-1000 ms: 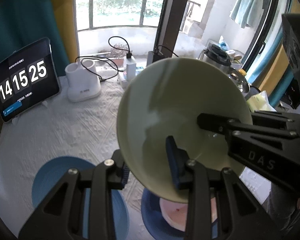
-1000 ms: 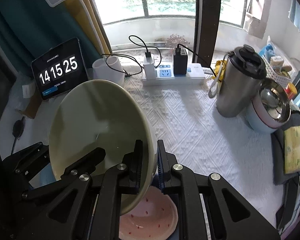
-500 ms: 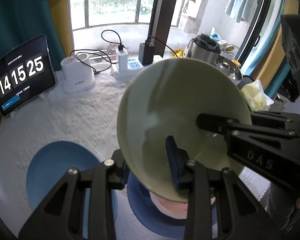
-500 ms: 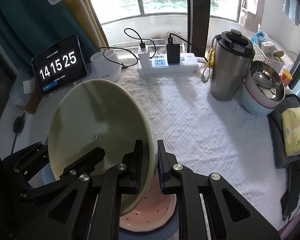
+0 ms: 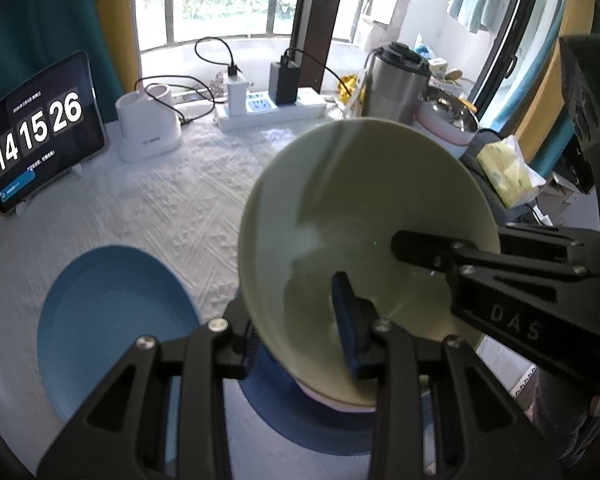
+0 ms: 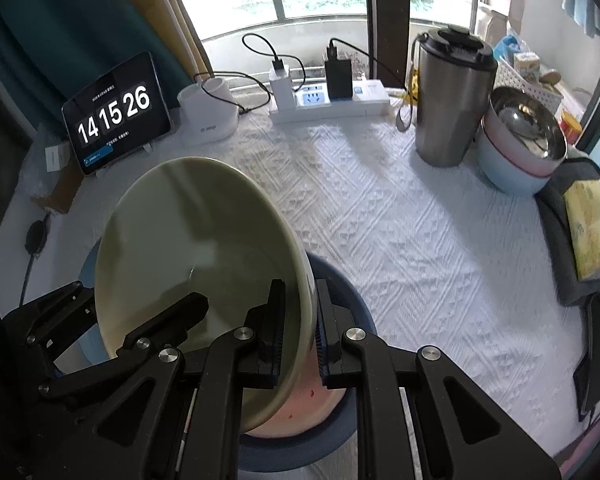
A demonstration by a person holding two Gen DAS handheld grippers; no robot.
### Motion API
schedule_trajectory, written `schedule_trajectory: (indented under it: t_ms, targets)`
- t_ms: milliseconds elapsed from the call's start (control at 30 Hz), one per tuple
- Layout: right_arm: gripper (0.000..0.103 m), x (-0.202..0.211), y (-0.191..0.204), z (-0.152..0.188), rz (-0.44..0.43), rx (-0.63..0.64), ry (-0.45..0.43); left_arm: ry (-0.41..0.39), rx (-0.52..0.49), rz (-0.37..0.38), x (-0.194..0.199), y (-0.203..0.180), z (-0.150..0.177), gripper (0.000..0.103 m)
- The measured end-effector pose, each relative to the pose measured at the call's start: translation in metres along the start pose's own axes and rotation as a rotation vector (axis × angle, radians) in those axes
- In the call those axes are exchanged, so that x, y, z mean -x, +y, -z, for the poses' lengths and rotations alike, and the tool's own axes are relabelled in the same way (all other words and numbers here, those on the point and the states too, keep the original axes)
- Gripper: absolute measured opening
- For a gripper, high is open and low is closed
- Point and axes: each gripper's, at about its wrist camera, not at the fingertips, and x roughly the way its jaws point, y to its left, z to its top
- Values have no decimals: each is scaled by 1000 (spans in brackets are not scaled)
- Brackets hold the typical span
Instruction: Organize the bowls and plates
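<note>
Pale green bowl (image 6: pixel 188 264) is clamped at opposite rim edges by left gripper (image 5: pixel 296 334) & right gripper (image 6: pixel 300 332), tilted, held just above pink dish (image 6: pixel 300 412) on dark blue plate (image 6: pixel 340 292), likely for stacking w/o slipping.

Our left gripper (image 5: pixel 296 332) and right gripper (image 6: pixel 298 332) are both chunky matte-black plastic linkages with shiny silver screws, ribbed dark-blue pads on the fingers (image 6: pixel 270 334), and "DAS" embossed on one arm.

Right tongs (image 6: pixel 298 330) clamp the green bowl's (image 6: pixel 188 248) rim (tilted).
</note>
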Motion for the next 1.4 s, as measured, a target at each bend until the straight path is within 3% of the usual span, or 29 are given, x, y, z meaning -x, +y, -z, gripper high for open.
schedule_trajectory:
  t_ms: [967,1400]
  targets:
    - [15,-19,-21,37,-44,-27,41,65,-14,-42,-19,-20,29,33]
    - [15,-23,-19,42,-15,-4,40,28,-66,-156,-18,-23,33,35]
